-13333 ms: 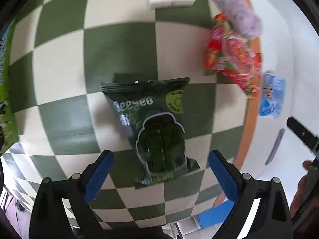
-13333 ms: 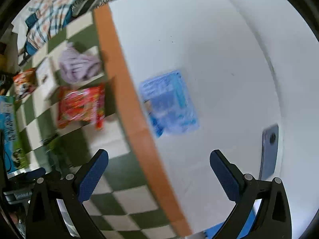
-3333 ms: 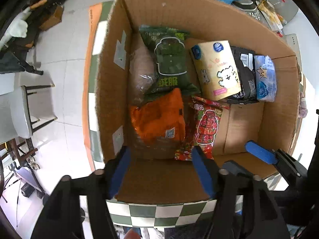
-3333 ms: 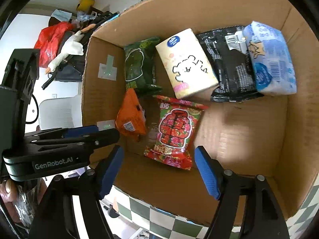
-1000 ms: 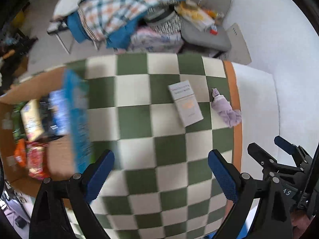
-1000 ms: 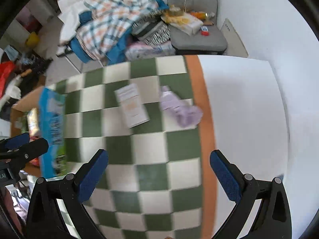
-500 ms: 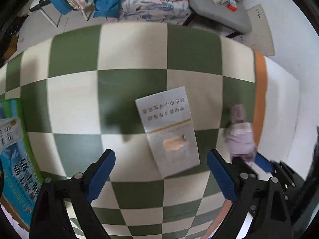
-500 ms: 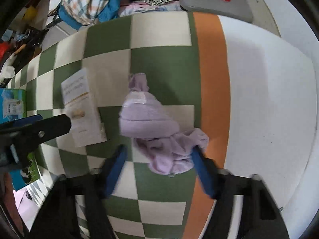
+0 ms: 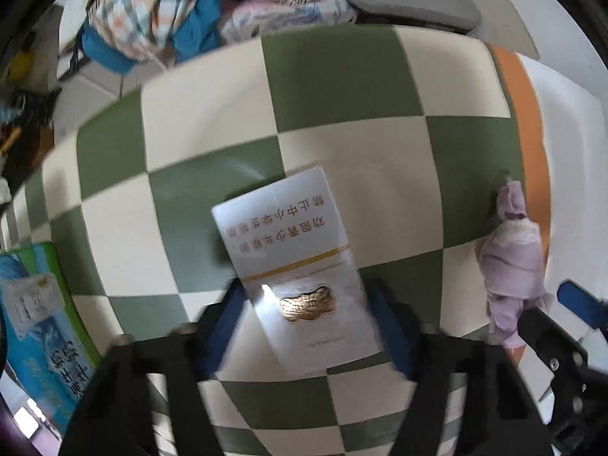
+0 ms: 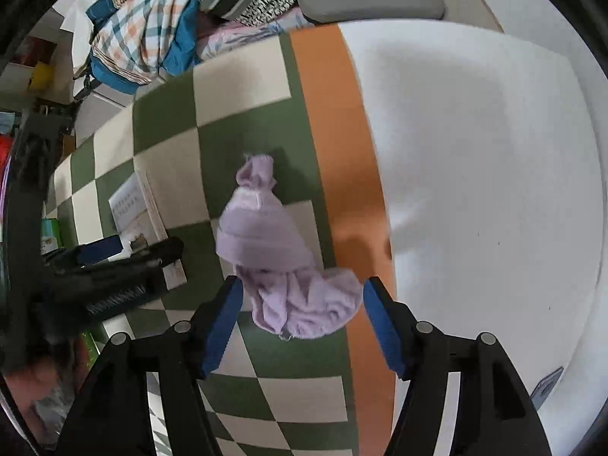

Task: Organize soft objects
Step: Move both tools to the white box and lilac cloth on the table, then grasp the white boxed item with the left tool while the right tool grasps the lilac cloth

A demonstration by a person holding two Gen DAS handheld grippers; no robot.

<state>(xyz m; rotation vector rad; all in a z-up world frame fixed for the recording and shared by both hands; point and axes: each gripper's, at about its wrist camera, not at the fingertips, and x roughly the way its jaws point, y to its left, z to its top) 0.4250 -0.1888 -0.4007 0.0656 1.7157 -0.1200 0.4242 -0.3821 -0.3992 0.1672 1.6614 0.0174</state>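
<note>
A white flat pack (image 9: 300,266) with gold print lies on the green-and-cream checkered mat (image 9: 342,87). My left gripper (image 9: 307,326) is closing around its near end, blue pads on both sides. A lilac cloth bundle (image 10: 281,254) lies near the mat's orange border (image 10: 334,121). My right gripper (image 10: 302,319) is open with its blue pads on either side of the bundle's near end. The bundle also shows in the left wrist view (image 9: 511,254), and the white pack in the right wrist view (image 10: 133,205).
A blue-green box (image 9: 38,326) lies at the mat's left edge. A white surface (image 10: 475,171) lies right of the orange border. Plaid clothes (image 10: 144,19) and a grey cushion (image 10: 364,0) lie beyond the far edge.
Both grippers dropped closer to the mat. The left jaws narrowed around the white pack. The right jaws now sit around the lilac bundle's near end.
</note>
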